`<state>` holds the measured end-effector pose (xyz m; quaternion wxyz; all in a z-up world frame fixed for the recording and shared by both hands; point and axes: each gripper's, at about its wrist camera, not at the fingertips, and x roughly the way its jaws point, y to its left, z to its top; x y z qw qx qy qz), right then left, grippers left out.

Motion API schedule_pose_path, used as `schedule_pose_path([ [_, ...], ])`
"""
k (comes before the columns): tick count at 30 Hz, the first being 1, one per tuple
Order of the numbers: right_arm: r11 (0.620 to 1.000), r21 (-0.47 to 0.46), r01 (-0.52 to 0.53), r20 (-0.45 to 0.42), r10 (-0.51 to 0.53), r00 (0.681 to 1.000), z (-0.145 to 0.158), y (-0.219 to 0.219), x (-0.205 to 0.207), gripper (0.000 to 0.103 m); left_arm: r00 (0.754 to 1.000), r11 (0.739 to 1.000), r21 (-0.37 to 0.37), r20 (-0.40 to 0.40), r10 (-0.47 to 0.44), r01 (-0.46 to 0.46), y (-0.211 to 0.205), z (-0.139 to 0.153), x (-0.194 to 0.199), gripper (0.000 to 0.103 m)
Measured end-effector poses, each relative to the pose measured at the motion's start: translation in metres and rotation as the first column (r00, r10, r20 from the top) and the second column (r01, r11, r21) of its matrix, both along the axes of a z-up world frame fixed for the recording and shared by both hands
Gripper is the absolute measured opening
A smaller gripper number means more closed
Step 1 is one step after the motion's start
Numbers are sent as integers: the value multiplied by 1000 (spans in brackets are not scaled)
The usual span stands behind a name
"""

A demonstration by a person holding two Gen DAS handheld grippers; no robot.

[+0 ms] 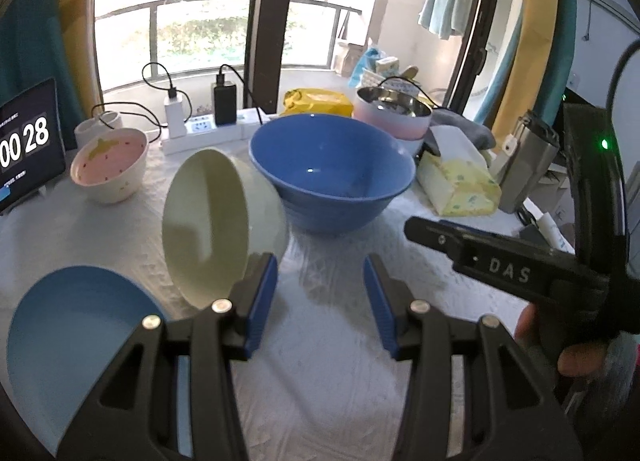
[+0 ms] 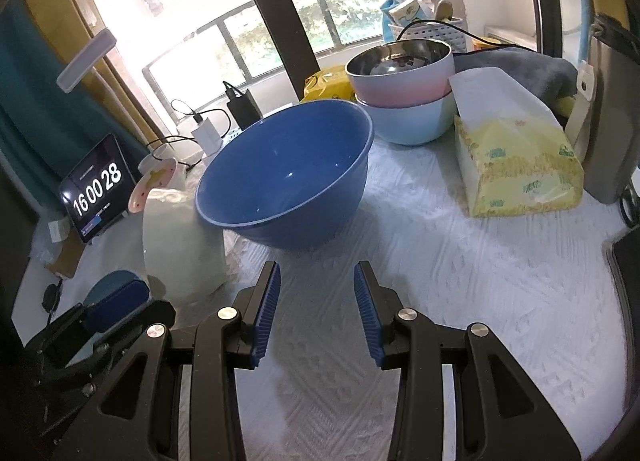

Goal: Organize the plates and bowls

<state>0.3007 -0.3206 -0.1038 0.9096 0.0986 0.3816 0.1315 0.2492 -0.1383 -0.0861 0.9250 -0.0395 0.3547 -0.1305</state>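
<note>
Between parted, empty left gripper (image 1: 320, 301) and blue bowl (image 1: 332, 169), tilted cream bowl (image 1: 216, 225) (tissue pack (image 1: 460, 185) aside).

Blue plate (image 1: 76, 325) partly behind left gripper (image 1: 320, 293)

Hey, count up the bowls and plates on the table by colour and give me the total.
Blue: 2, the big bowl and the plate
Pale green: 1, the tipped bowl
White with pink inside: 1, the strawberry bowl
Pink outside, steel inside: 1, the top stacked bowl
Light blue: 1, the bowl under it
Total: 6
</note>
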Motion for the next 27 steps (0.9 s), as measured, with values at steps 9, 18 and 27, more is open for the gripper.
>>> schedule_pose_path([
  [9,1000,-1,7,27,-7,1000,7,5,27,40,1000,1000,0,-13,-3,3,0,-5,11,47],
  [18,1000,25,19,39,-20,999,14,-2,36,40,1000,1000,-5,-21,-9,9,-1,-8,18,47],
  [27,998,42,42,31,-43,999,4,3,57,40,1000,1000,3,-23,-8,8,-2,-8,18,47],
])
